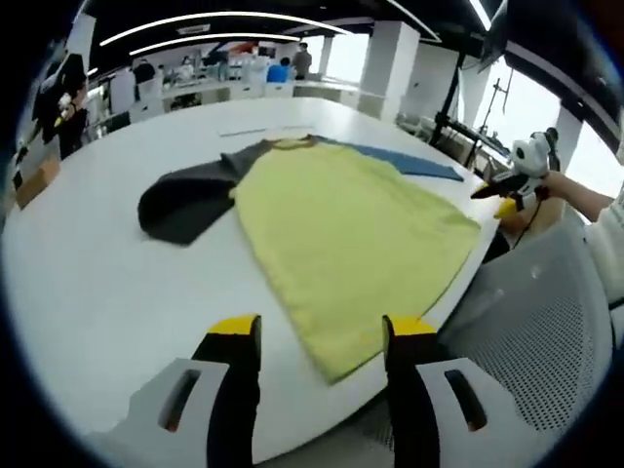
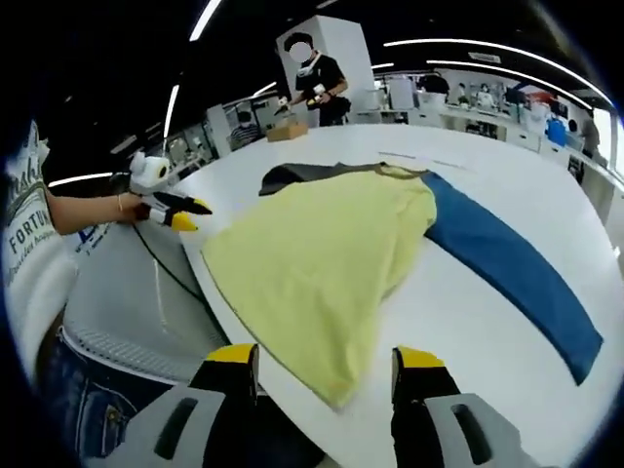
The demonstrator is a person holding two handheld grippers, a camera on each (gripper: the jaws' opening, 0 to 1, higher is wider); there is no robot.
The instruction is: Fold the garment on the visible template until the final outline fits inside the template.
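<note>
The shirt is being left spread on the white table, over the blue template. Both the left gripper and right gripper are being held wide open, gripping nothing.

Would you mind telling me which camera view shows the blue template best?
The right gripper view: there the blue template runs as a long strip from under the yellow garment across the white table, mostly uncovered. In the left gripper view, just a thin blue sliver shows beyond the garment's far edge.
</note>
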